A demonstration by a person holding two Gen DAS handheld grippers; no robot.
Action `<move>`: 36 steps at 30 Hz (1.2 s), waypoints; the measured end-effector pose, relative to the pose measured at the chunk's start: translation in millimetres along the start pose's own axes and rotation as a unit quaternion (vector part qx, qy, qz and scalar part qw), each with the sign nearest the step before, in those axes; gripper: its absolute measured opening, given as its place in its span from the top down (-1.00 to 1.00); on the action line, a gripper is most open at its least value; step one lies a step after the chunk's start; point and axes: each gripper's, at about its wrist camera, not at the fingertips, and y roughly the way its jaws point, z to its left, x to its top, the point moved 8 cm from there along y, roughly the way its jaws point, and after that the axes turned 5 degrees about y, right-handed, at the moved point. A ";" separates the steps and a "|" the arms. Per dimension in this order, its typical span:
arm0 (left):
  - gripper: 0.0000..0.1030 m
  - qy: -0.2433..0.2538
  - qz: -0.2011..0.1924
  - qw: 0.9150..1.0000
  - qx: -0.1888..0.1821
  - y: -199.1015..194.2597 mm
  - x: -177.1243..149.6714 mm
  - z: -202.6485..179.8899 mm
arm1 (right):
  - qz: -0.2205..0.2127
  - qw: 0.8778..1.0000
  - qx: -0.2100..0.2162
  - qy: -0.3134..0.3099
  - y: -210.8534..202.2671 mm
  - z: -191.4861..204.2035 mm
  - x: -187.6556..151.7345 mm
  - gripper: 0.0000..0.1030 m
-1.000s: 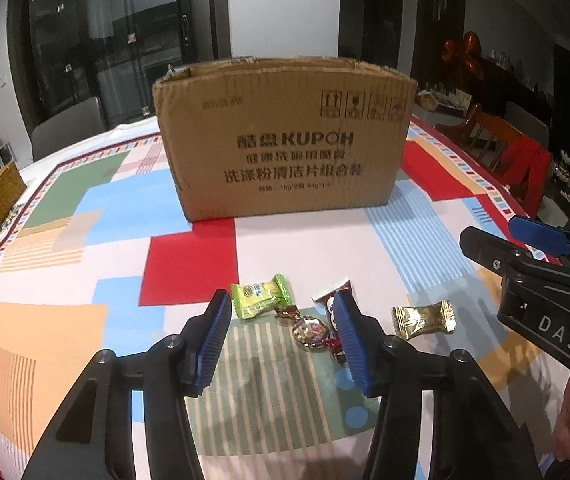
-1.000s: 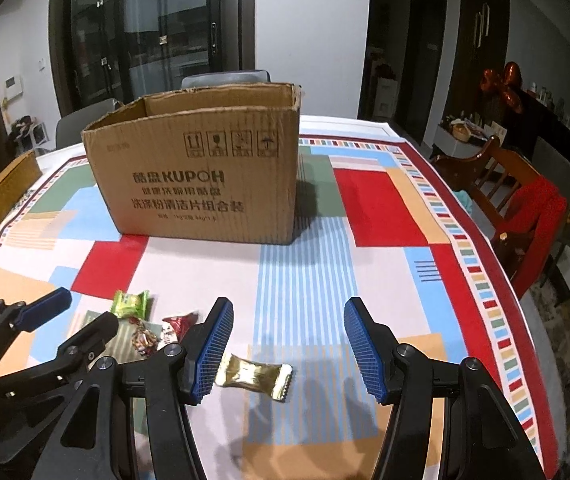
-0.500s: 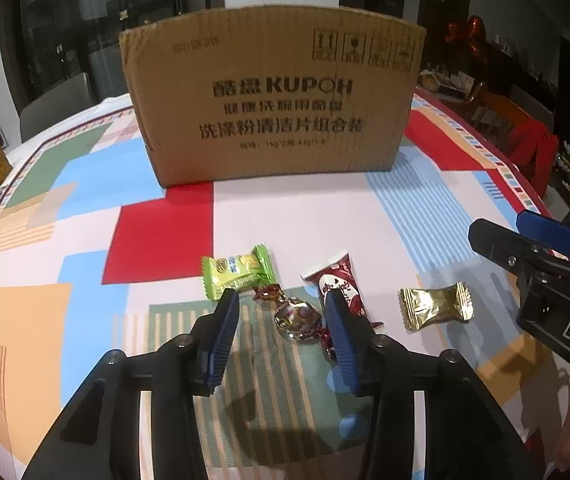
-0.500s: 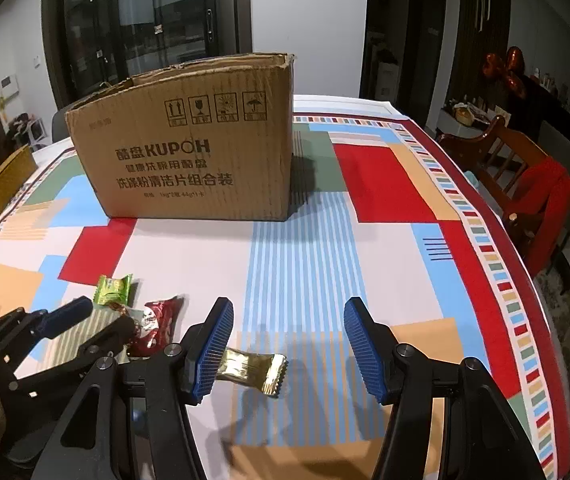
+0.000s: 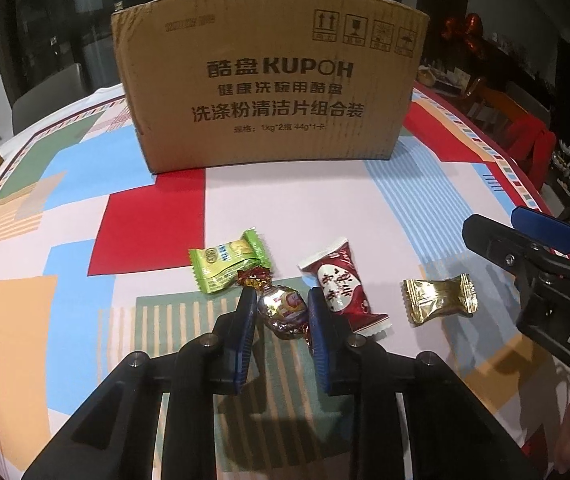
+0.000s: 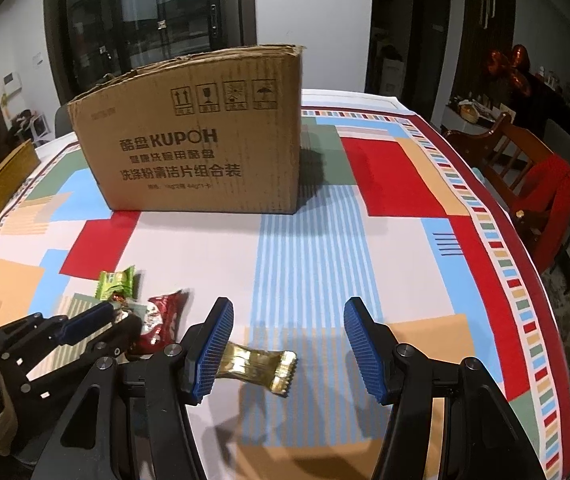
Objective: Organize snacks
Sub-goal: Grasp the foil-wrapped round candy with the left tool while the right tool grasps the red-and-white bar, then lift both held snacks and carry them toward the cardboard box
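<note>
My left gripper [image 5: 281, 308] is shut on a round foil-wrapped candy [image 5: 283, 310] that rests on the tablecloth. A green snack packet [image 5: 227, 266] lies just left of it and a dark red packet [image 5: 341, 288] just right. A gold packet [image 5: 439, 300] lies further right; in the right wrist view it [image 6: 257, 364] sits low beside my left fingertip. My right gripper [image 6: 287, 350] is open and empty above that packet. A brown cardboard box [image 5: 269, 80] stands behind the snacks, also seen in the right wrist view [image 6: 197, 152].
The table wears a colourful patchwork cloth [image 6: 397, 240]. A woven basket [image 6: 5, 180] stands at the far left edge. A wooden chair with red cloth [image 6: 541, 184] is beside the table's right edge. The right gripper shows in the left wrist view [image 5: 545, 264].
My left gripper moved forward and down over the foil candy and its jaws closed on it. The right gripper edged forward a little and stayed open.
</note>
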 end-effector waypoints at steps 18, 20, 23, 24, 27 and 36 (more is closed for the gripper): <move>0.49 -0.021 -0.011 0.999 0.035 -31.5 -21.2 53.7 | 0.018 0.998 0.035 -0.048 14.8 72.8 -10.4 -0.13; 0.49 -0.027 -0.011 0.999 0.038 -33.2 -24.8 61.4 | 0.025 0.998 0.036 -0.052 18.8 78.9 -14.6 -0.11; 0.49 -0.035 -0.010 0.999 0.039 -34.2 -28.8 68.8 | 0.037 0.997 0.035 -0.058 26.6 87.3 -22.1 0.05; 0.49 -0.036 -0.011 0.999 0.039 -34.2 -29.4 69.8 | 0.043 0.997 0.034 -0.060 29.6 89.7 -24.9 0.12; 0.49 -0.040 -0.011 0.998 0.039 -34.1 -30.6 73.6 | 0.051 0.996 0.033 -0.063 34.7 92.8 -29.8 0.26; 0.49 -0.043 -0.015 0.998 0.043 -36.6 -30.6 79.3 | 0.063 0.996 0.035 -0.060 42.2 95.3 -37.2 0.55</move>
